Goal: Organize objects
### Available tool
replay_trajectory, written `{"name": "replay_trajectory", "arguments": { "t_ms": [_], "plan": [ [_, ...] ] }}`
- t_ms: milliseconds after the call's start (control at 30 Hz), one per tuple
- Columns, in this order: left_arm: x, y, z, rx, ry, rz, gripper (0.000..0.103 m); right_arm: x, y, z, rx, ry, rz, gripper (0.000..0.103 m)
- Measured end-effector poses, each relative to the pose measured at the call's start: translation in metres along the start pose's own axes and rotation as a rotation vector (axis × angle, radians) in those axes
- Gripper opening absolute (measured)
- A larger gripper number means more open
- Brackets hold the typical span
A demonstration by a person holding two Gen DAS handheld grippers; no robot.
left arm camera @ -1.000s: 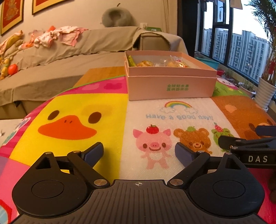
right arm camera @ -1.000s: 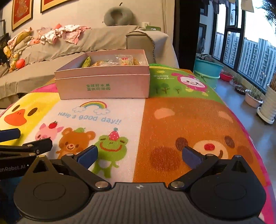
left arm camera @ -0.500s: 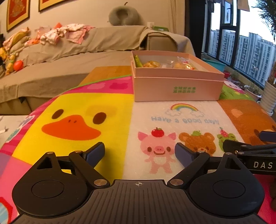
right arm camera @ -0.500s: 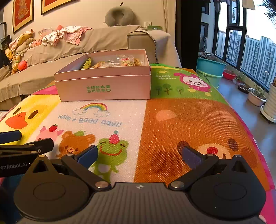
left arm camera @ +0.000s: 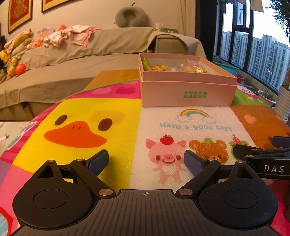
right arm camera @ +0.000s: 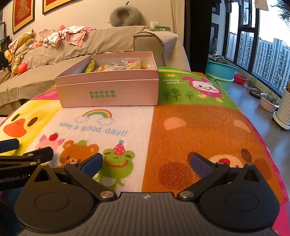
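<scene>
A pink open box (left arm camera: 186, 92) with green lettering stands at the far side of a cartoon-print mat (left arm camera: 101, 116); it also shows in the right wrist view (right arm camera: 108, 92). Wrapped snacks (right arm camera: 130, 64) lie inside it, also visible in the left wrist view (left arm camera: 161, 67). My left gripper (left arm camera: 145, 161) is open and empty, low over the mat's near edge, well short of the box. My right gripper (right arm camera: 146, 164) is open and empty beside it on the right. Each gripper shows at the edge of the other's view.
A covered sofa (left arm camera: 63, 59) with clothes (left arm camera: 72, 34) and toys stands behind the table. A grey neck pillow (right arm camera: 125, 16) sits on its back. Windows, teal tubs (right arm camera: 220, 72) and potted plants (right arm camera: 270, 103) line the floor on the right.
Both grippers have drawn back slightly and risen a little, so the box looks a bit farther and more of its inside shows. The jaws stay open.
</scene>
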State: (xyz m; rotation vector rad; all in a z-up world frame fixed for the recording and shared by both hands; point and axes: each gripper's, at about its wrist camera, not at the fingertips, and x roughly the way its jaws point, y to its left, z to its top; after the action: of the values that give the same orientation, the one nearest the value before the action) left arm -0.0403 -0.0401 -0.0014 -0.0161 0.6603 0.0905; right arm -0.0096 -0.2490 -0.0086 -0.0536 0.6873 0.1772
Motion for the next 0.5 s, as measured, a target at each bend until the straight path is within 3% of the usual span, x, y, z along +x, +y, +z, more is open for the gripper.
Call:
{"name": "replay_trajectory", "arguments": {
  "t_ms": [500],
  "plan": [
    [-0.0001,-0.0032,0.0004,-0.005,0.004,0.004,0.096,-0.0011,0.0,-0.0009,0.0,-0.003,0.0,0.103]
  ]
}}
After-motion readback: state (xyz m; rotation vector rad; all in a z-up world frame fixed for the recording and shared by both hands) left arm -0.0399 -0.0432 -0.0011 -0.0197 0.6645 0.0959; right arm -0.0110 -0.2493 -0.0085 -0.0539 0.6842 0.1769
